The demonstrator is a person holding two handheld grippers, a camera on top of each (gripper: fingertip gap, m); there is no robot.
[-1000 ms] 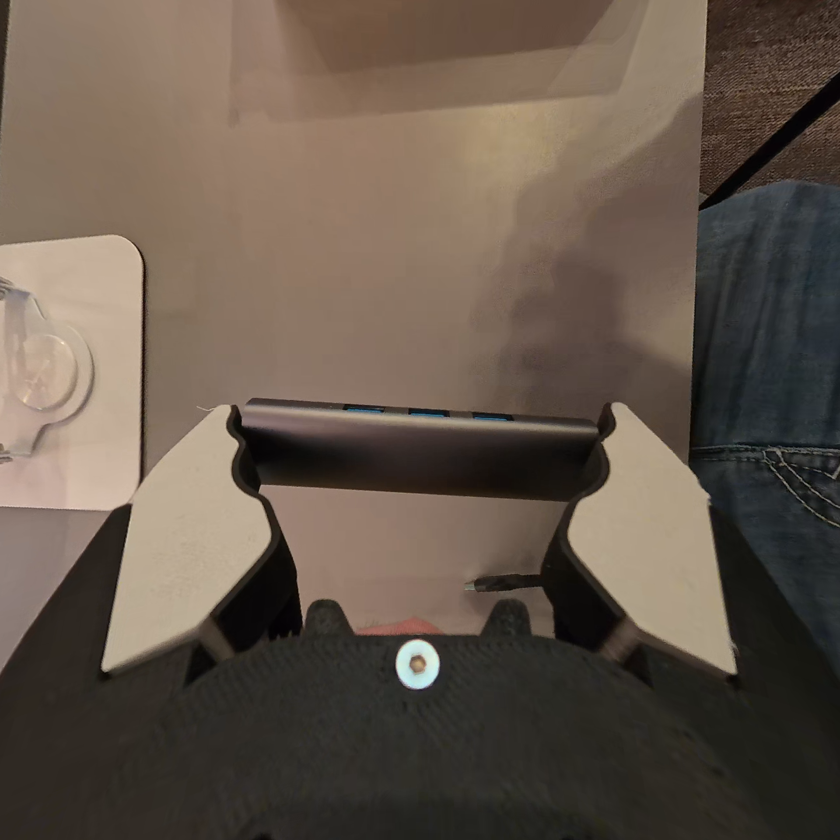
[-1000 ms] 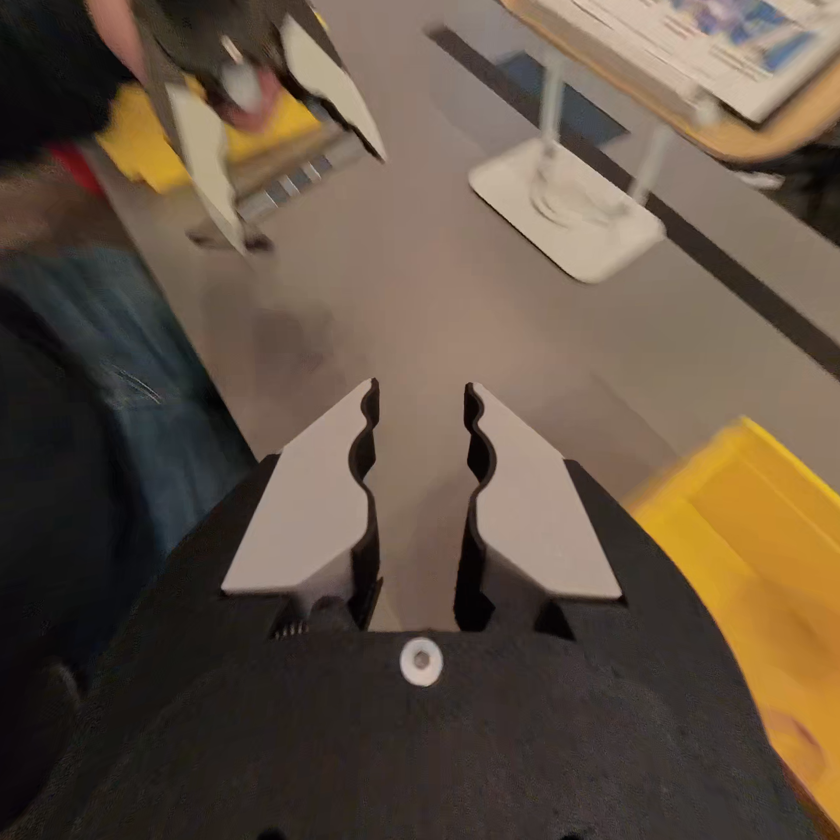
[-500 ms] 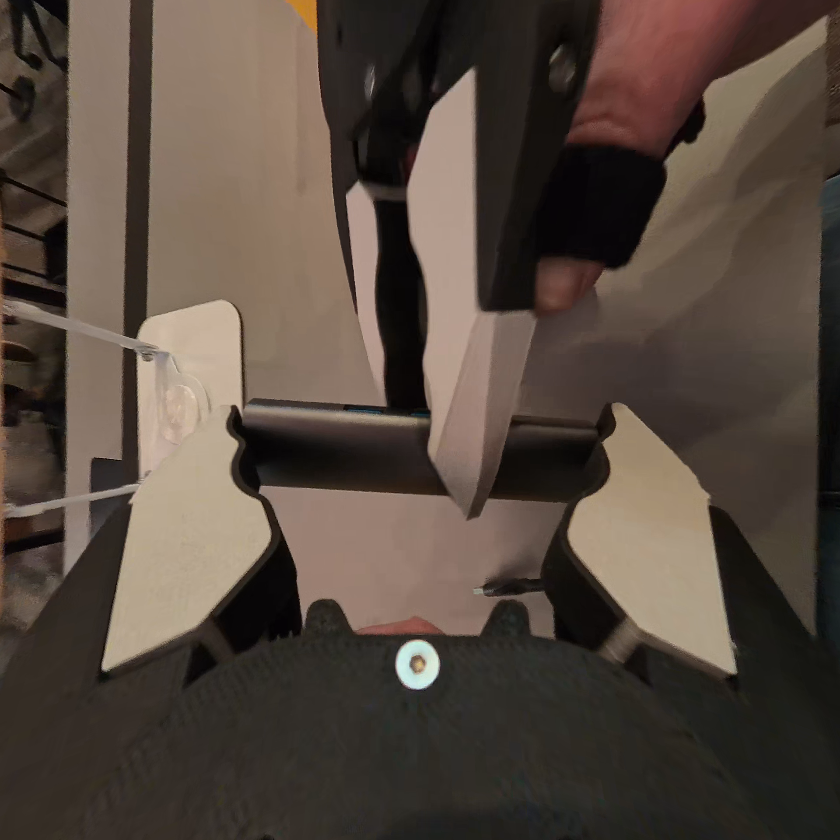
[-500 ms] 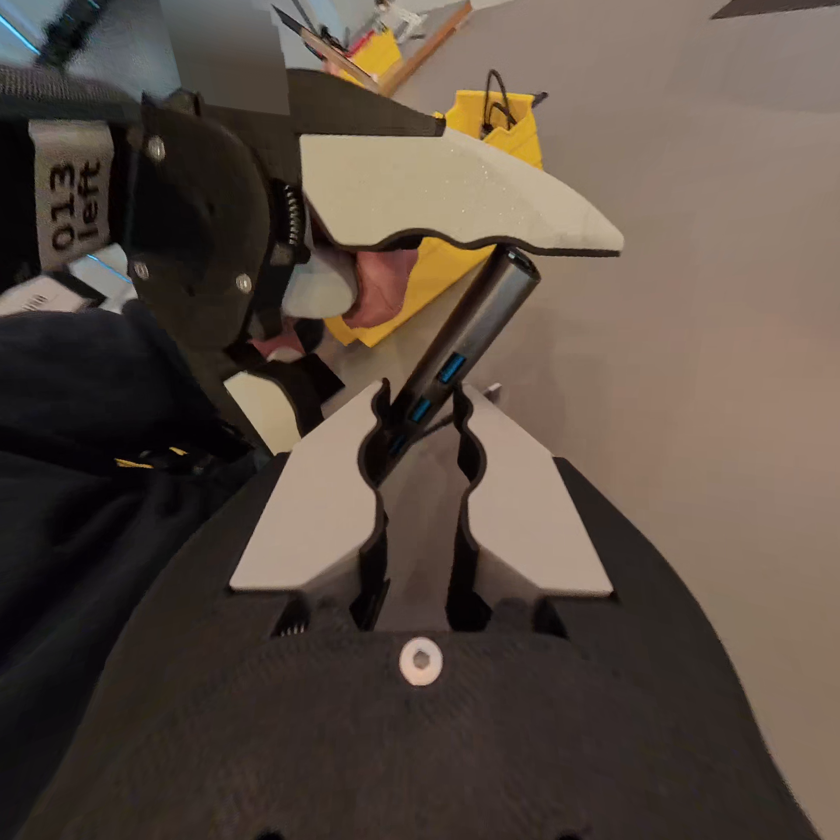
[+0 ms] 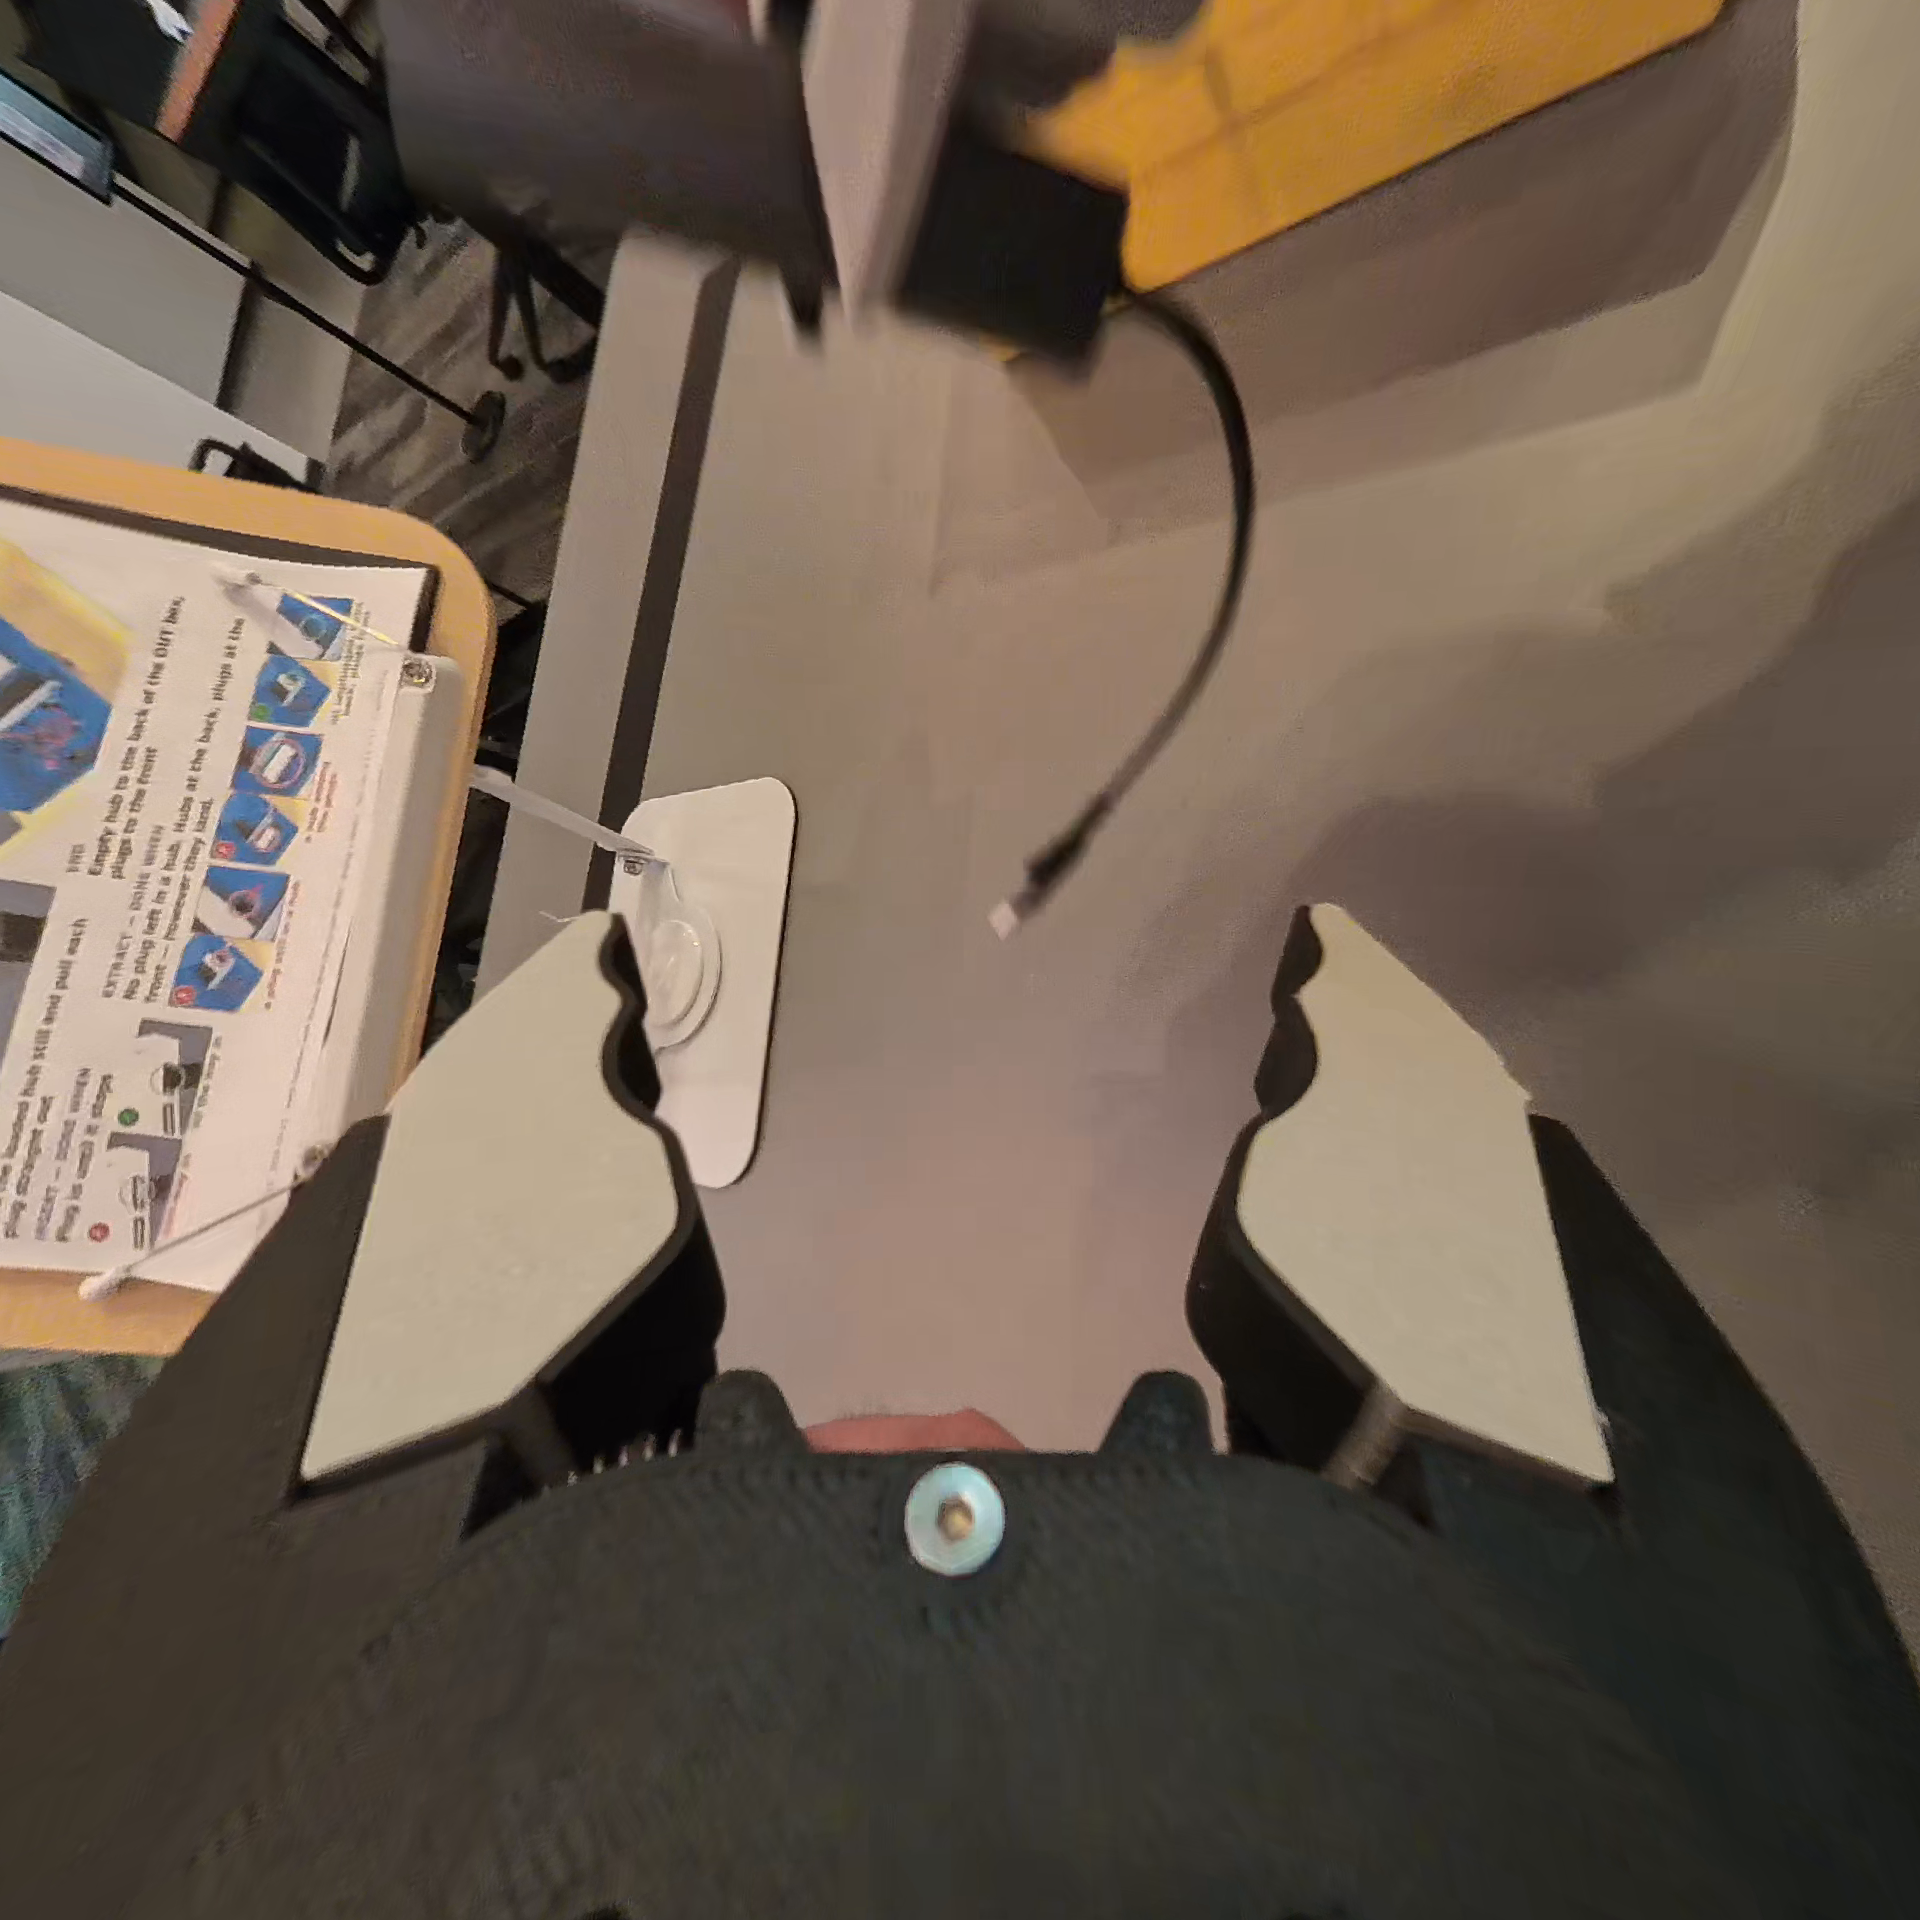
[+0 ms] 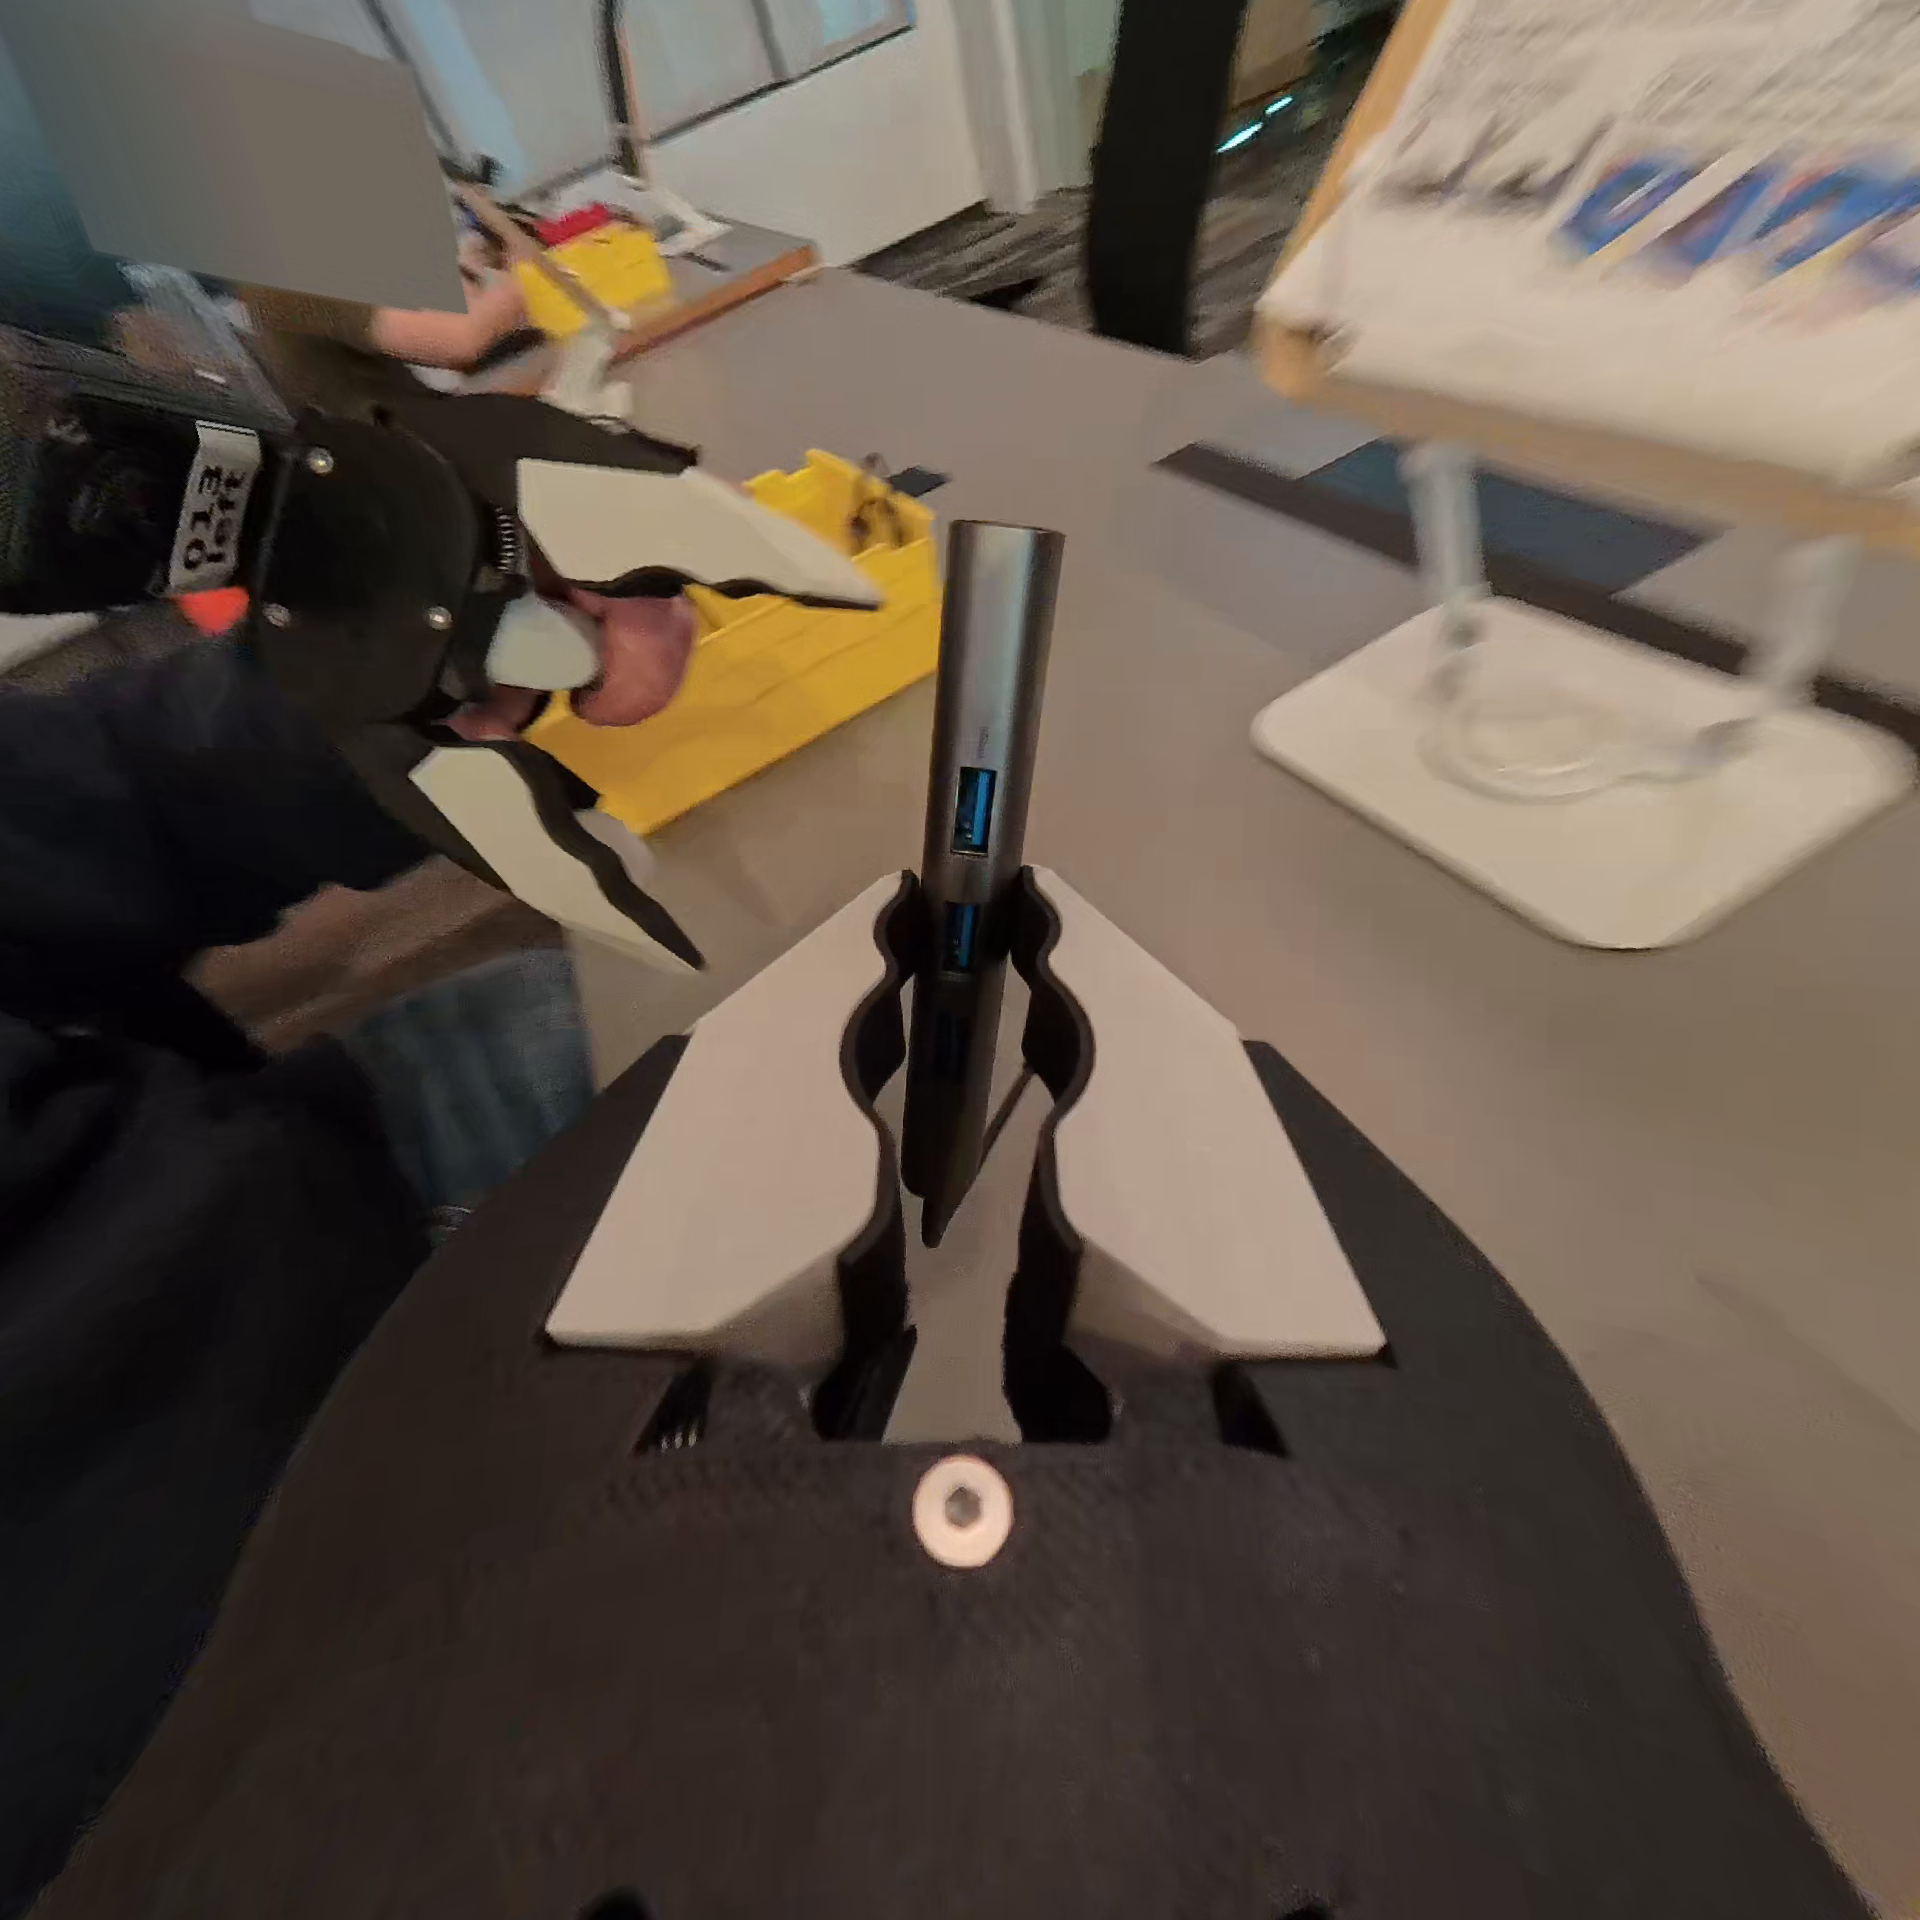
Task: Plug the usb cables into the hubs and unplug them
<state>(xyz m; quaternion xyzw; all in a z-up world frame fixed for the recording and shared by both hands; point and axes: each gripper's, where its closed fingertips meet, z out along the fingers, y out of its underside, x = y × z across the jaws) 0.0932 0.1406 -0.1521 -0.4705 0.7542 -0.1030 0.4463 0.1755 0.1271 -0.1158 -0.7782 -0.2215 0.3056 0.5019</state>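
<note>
My right gripper [image 6: 966, 904] is shut on a grey USB hub [image 6: 987, 675] with blue ports and holds it upright above the grey table. My left gripper [image 5: 961, 930] is open and empty; in the right wrist view it [image 6: 784, 779] is to the left of the hub, apart from it. In the left wrist view the right gripper [image 5: 883, 156] is blurred at the top. The hub's black cable [image 5: 1231, 540] hangs from it, with its plug [image 5: 1039, 883] free in the air above the table.
A yellow bin [image 6: 790, 644] stands behind the left gripper, and a yellow bin [image 5: 1351, 125] shows at the top of the left wrist view. A white stand base [image 6: 1558, 779] [image 5: 717, 977] carries a board with an instruction sheet [image 5: 208, 883]. A person's dark sleeve [image 6: 156, 831] is on the left. There is about 10 cm between the tips of the two grippers.
My left gripper has opened and let go of the hub. My right gripper has shut on the hub and carried it away from the left gripper, turning it upright.
</note>
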